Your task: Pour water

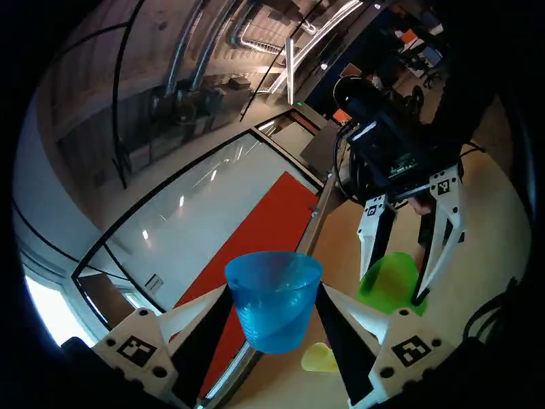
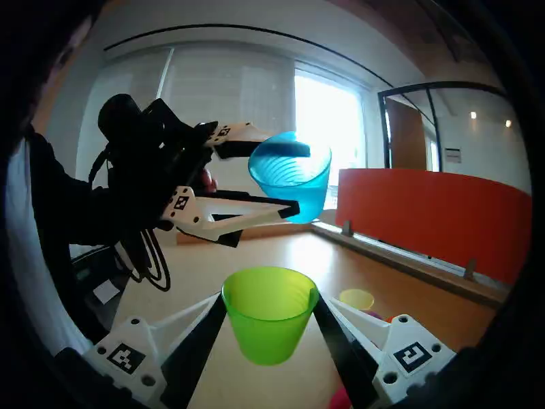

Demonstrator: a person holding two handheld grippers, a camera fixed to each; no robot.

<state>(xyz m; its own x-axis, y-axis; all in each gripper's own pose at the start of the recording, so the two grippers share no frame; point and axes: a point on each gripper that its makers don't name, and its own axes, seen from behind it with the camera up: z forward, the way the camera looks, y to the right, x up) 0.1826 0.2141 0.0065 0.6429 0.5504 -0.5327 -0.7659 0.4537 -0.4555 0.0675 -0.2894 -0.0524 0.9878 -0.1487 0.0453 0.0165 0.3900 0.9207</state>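
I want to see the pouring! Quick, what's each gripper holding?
Left gripper: shut on the blue cup.
Right gripper: shut on the green cup.

Light wooden tabletop (image 2: 262,249) runs across lower middle of right gripper view. Small yellow cup (image 2: 356,298) sits on it, lower right of centre. Orange divider panel (image 2: 436,218) stands along right edge.
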